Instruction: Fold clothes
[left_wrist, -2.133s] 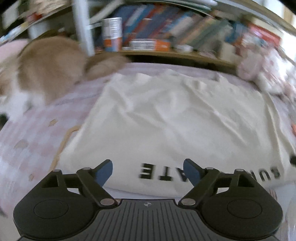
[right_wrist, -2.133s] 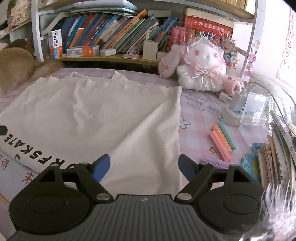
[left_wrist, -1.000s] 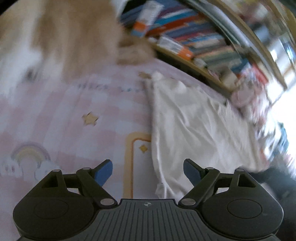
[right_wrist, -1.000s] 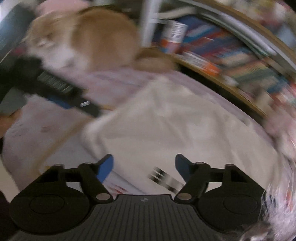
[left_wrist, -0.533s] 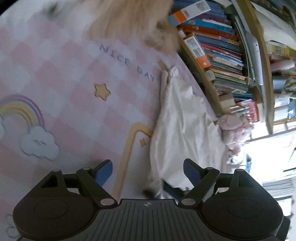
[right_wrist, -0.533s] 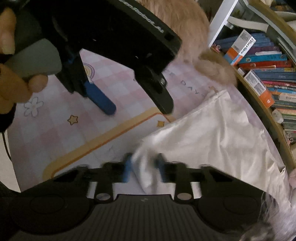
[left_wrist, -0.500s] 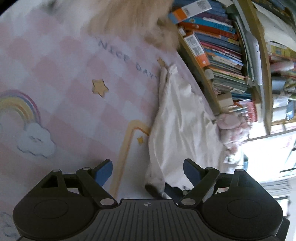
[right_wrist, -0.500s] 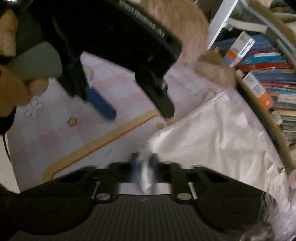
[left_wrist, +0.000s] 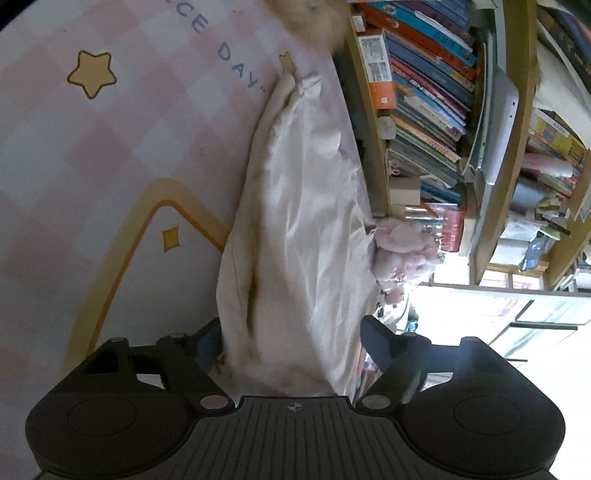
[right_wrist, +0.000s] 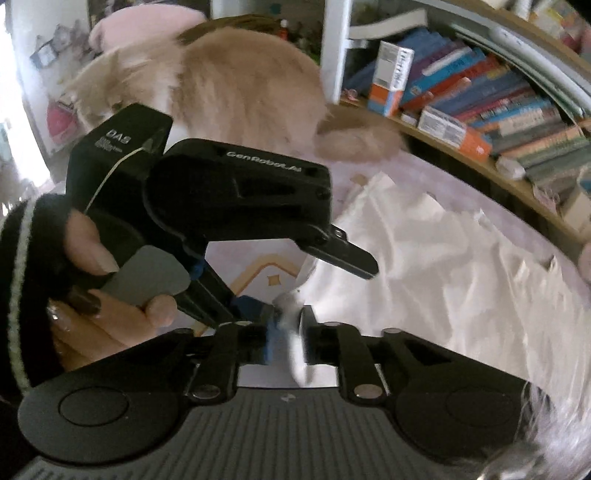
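Our right gripper (right_wrist: 286, 328), jaws opening, pinched the cream garment's (right_wrist: 443, 266) corner, bottom center. Our left gripper (left_wrist: 291, 338) was closing wide around it; cat (right_wrist: 229, 77) upper left.

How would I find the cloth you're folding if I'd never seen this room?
Start at the long wooden bookshelf crammed with colourful books. In front of it lies a pink checked mat with gold stars. The cream-white cotton garment lies bunched lengthwise along that mat's shelf-side edge: it is the only plain, wrinkled fabric there, unlike the furry tan animal beside it.
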